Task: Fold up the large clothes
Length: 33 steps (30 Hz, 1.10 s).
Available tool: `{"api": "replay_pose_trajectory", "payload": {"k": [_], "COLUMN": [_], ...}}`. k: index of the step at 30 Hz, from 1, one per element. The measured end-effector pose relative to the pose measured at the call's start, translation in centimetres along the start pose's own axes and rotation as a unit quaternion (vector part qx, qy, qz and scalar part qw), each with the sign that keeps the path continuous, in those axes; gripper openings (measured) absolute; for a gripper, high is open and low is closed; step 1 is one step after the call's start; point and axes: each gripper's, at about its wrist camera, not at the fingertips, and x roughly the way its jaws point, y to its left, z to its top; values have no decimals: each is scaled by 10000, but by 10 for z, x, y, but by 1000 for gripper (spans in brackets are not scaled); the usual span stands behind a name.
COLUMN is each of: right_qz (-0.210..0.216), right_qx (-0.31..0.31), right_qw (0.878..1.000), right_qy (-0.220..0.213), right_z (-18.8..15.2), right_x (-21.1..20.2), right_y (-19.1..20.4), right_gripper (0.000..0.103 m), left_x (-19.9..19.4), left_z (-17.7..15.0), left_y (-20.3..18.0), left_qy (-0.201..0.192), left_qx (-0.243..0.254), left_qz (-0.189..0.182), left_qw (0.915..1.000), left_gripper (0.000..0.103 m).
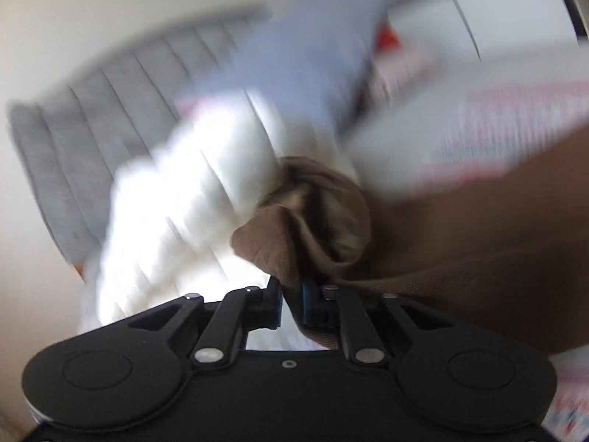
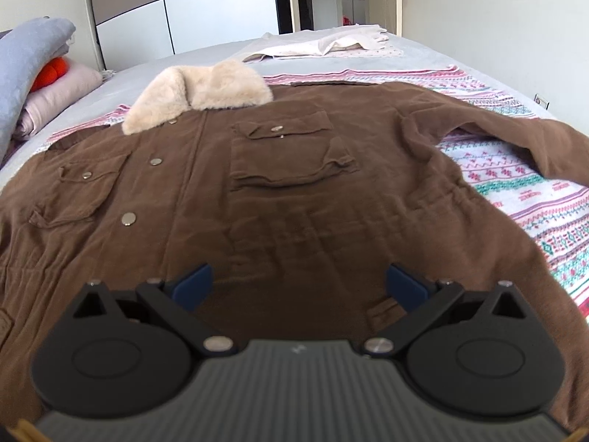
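A large brown jacket [image 2: 287, 191] with a cream fur collar [image 2: 198, 92] lies spread front-up on the bed, its snaps and chest pockets showing. One sleeve [image 2: 489, 136] stretches out to the right over the patterned blanket. My right gripper [image 2: 298, 283] hovers open low over the jacket's lower front, nothing between its blue pads. In the blurred left wrist view, my left gripper [image 1: 292, 300] is shut on a bunched fold of the brown jacket [image 1: 309, 213], which rises crumpled ahead of the fingers and trails off to the right.
A patterned pink, white and teal blanket [image 2: 522, 199] lies under the jacket. Folded pale cloth [image 2: 331, 46] rests at the bed's far end. Blue and pink pillows [image 2: 33, 73] and an orange item [image 2: 51, 70] sit at the left. A white quilted cover [image 1: 191, 191] and grey ribbed headboard [image 1: 92, 118] are ahead of the left gripper.
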Motion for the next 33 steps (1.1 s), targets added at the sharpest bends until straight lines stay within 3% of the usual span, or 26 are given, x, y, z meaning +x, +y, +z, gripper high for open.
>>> {"api": "replay_pose_trajectory", "payload": {"k": [3, 4, 6, 8, 10, 15, 18, 23, 26, 30, 33], "right_qz": [-41, -31, 45, 121, 155, 164, 132, 54, -383, -910, -1141], "right_qx": [-83, -78, -5, 107, 251, 707, 1007, 1977, 2381, 2772, 3104], "right_qw": [10000, 10000, 10000, 9999, 9995, 9971, 9943, 9799, 9694, 9537, 9413], "right_qy": [-17, -23, -41, -50, -78, -248, -330, -272, -448, -729, -673], "right_z": [-1, -1, 0, 2, 4, 10, 14, 26, 42, 65, 81], "right_x": [-1, -2, -5, -10, -13, -25, -32, -40, -45, -42, -21], "right_y": [3, 3, 0, -4, -8, -27, -44, -92, -119, -154, -181], "right_gripper": [102, 102, 102, 102, 102, 102, 102, 102, 102, 102, 102], "left_x": [-11, -16, -24, -38, -64, -118, -161, -229, -266, -300, -311], "left_z": [7, 11, 20, 26, 33, 58, 60, 59, 55, 38, 17], "left_y": [9, 13, 22, 32, 35, 25, 17, -8, -30, -73, -115], "left_qy": [32, 99, 353, 436, 310, 236, 258, 312, 370, 500, 419], "left_qx": [-227, -294, -414, -607, -753, -513, -485, -430, -590, -963, -1175], "left_qz": [-16, -105, -357, -623, -1014, -1651, -2091, -3169, -3811, -4577, -4886], "left_qw": [9997, 9995, 9979, 9953, 9915, 9847, 9763, 9470, 9219, 8825, 8636], "left_gripper": [17, 22, 44, 73, 82, 83, 95, 98, 102, 103, 103]}}
